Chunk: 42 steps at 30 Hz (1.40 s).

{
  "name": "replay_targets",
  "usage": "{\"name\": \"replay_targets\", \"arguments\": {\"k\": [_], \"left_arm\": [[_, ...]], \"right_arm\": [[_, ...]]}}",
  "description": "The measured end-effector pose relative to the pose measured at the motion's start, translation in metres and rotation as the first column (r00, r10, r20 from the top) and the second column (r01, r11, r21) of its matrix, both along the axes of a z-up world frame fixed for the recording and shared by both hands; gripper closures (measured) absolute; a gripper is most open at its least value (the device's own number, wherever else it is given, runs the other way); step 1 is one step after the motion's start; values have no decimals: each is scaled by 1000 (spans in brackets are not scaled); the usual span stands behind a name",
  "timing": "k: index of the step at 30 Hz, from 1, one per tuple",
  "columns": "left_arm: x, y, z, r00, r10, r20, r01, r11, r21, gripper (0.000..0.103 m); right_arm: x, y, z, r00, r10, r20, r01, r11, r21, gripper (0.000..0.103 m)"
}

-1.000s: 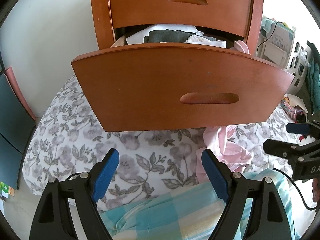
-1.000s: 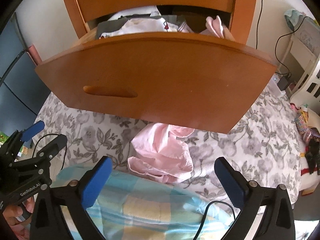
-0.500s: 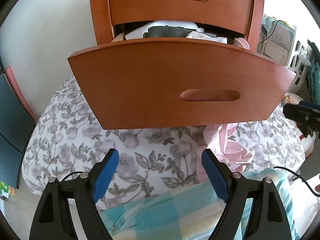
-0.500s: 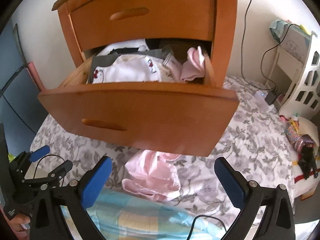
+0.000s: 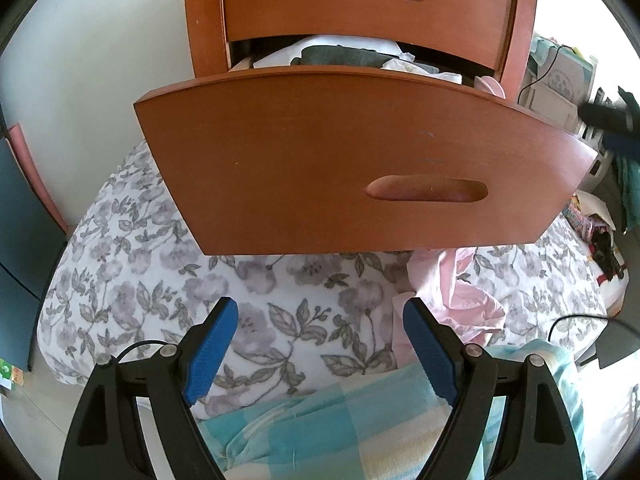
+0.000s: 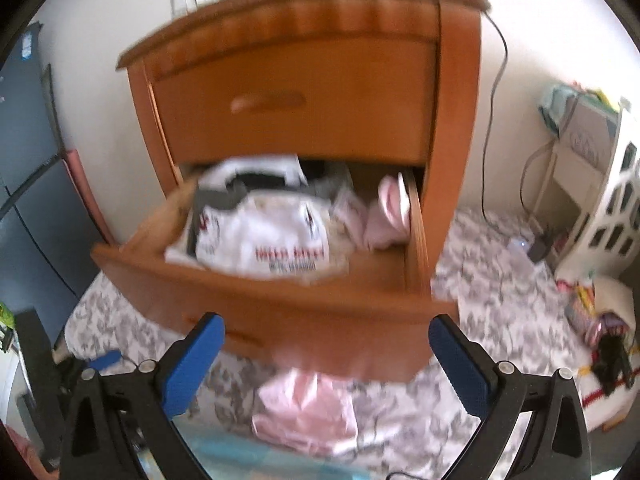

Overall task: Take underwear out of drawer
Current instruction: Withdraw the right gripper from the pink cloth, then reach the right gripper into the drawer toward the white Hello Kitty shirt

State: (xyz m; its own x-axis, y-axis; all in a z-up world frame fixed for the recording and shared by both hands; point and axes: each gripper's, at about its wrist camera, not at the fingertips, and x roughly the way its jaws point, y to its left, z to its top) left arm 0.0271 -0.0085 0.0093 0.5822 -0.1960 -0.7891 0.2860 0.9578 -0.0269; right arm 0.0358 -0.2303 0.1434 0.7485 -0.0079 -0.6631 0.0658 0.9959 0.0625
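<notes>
A wooden nightstand has its lower drawer [image 5: 320,168] [image 6: 280,308] pulled out. Folded underwear fills it: a white piece with red print [image 6: 276,236], a grey piece [image 5: 340,56] and a pink piece [image 6: 390,212] at the right side. A pink garment [image 5: 460,292] [image 6: 312,412] lies on the floral bedding below the drawer. My left gripper [image 5: 320,344] is open, low in front of the drawer face, with nothing in it. Higher up, my right gripper [image 6: 326,358] is open and empty, looking down into the drawer. The right wrist view is blurred.
Floral bedding [image 5: 160,272] spreads under the nightstand, with a teal checked cloth [image 5: 340,420] nearest me. A dark blue cabinet [image 6: 28,184] stands at the left. A white shelf unit [image 6: 600,208], cables and small items sit at the right.
My right gripper has risen from below the drawer front to above it, so the drawer's contents now show. The left gripper has shifted only slightly.
</notes>
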Motion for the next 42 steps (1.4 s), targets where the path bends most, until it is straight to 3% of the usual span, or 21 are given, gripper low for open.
{"name": "replay_targets", "arguments": {"k": [4, 13, 21, 26, 31, 34, 42], "left_arm": [[3, 3, 1, 1000, 9, 5, -9, 1000, -20, 18], [11, 12, 1, 999, 33, 15, -32, 997, -68, 18], [19, 16, -7, 999, 41, -11, -42, 995, -86, 18], [25, 19, -12, 998, 46, -32, -49, 994, -93, 18], [32, 25, -18, 997, 63, -55, -69, 992, -105, 18], [35, 28, -21, 995, 70, -66, -77, 991, -113, 18], [42, 31, -27, 993, 75, -88, -85, 989, -122, 18]], "right_arm": [[19, 1, 11, 1000, 20, 12, -20, 1000, 9, 0], [52, 11, 8, 1000, 12, -27, -15, 996, -87, 0], [86, 22, 0, 989, 119, -92, -131, 981, -143, 1], [110, 26, -11, 975, 160, -156, -184, 971, -153, 14], [130, 32, -23, 957, 190, -220, -228, 959, -166, 17], [141, 35, -29, 942, 206, -264, -257, 950, -175, 27], [159, 29, -41, 927, 200, -317, -254, 958, -136, 42]]}}
